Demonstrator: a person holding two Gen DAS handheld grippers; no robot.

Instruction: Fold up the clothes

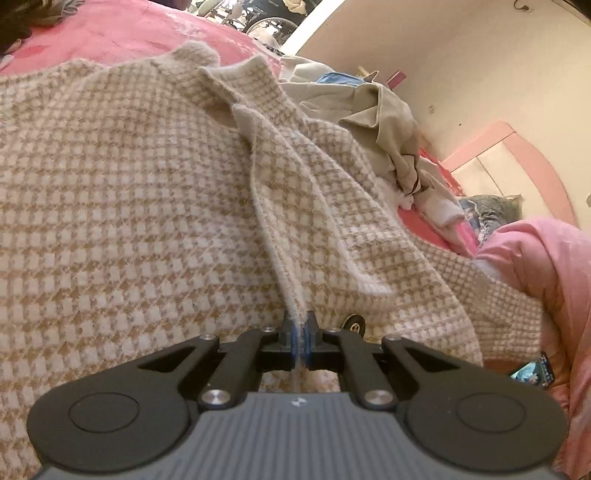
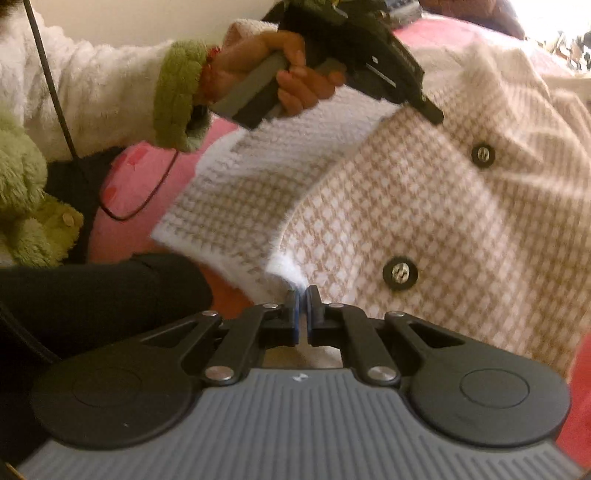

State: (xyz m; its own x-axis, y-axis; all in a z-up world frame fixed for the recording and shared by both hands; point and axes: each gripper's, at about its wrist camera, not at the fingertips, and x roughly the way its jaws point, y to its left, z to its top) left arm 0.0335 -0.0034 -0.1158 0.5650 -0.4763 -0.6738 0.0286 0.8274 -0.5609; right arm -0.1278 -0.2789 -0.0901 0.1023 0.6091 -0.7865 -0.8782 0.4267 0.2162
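Houndstooth cardigan [image 1: 129, 192] spread over pink bed [image 1: 122, 33], collar toward far edge. Left gripper [image 1: 300, 325] clamped on front-opening edge; right gripper [image 2: 302, 295] clamped on hem corner. Fold judged barely begun: front flap raised, sleeves and body unfolded. More clothes [image 1: 373, 110] heaped at bed's right edge.

My matt black plastic fingers [image 1: 300, 326] pinch a fuzzy beige-and-white houndstooth knit cardigan [image 1: 129, 206]; at two o'clock, its glossy black buttons [image 2: 400, 273].
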